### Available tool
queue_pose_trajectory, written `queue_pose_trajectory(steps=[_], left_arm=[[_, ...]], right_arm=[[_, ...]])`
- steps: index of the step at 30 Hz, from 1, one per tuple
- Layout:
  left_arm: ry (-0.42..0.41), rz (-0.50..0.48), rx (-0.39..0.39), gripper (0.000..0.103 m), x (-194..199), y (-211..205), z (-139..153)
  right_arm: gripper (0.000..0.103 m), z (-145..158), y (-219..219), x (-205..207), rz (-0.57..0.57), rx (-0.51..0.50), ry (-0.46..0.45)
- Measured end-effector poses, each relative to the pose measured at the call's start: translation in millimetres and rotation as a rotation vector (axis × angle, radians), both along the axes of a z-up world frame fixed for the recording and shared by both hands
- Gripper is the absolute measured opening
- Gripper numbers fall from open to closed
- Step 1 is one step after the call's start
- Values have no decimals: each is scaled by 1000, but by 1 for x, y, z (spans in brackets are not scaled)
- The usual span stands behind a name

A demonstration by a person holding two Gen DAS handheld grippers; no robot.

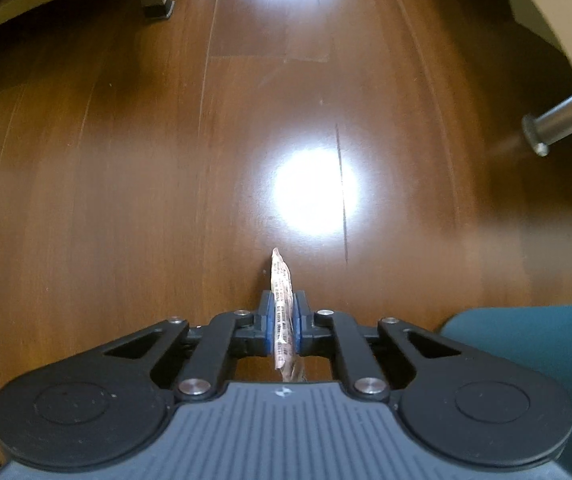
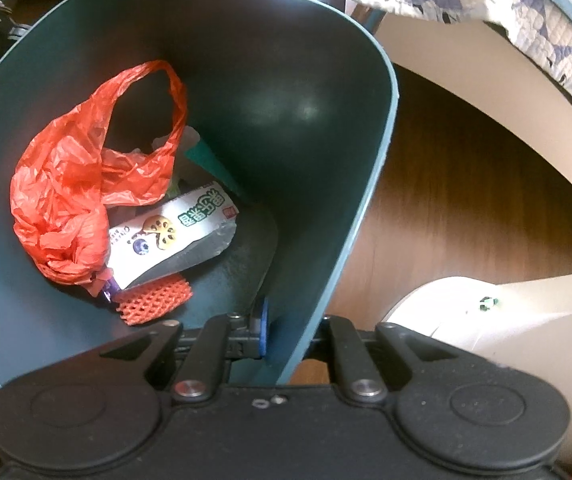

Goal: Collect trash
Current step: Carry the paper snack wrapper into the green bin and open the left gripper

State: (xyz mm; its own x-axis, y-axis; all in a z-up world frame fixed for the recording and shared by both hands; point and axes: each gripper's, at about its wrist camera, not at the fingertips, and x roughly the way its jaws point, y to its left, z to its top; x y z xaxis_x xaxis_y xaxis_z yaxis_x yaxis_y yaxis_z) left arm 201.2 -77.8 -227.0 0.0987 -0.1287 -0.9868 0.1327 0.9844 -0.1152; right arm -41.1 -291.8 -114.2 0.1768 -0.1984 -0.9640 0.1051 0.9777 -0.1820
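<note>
Left gripper [image 1: 281, 320]: jaws pinching a thin printed wrapper [image 1: 280, 276] edge-on, held above the wood floor [image 1: 125, 180]. Right gripper [image 2: 286, 328]: jaws clamped on the teal bin's wall [image 2: 350, 240]. Inside the bin: red plastic bag [image 2: 65, 184], white snack packet [image 2: 173, 232], orange foam net [image 2: 153, 300].

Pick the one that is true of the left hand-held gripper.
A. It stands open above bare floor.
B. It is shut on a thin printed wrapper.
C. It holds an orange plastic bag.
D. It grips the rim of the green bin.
B: the left hand-held gripper has its blue pads pressed on a thin printed wrapper above the wooden floor.
</note>
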Motion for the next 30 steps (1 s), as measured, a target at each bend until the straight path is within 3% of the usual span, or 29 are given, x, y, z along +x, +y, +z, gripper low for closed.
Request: queue_pose_trajectory(steps=[6,15,20,24,30], left_arm=[[-21,-21,-70,8,-10,9,46],[-237,-162,-240,8,-43,13,163],[-303,-310,-366,7,-73,-15,218],[-290,-453,-429,7,-91,-54,226],[-180,-525,-405,7,-99,-104,176]], right_arm=[[10,1,0,0,6,-21,-6],[9,0,2,3,2,-44,1],[9,3,5,4,28,-73,-3],[8,7,1,5,14,-80,-25],[9,7,-4,6,-9,-100,-33]])
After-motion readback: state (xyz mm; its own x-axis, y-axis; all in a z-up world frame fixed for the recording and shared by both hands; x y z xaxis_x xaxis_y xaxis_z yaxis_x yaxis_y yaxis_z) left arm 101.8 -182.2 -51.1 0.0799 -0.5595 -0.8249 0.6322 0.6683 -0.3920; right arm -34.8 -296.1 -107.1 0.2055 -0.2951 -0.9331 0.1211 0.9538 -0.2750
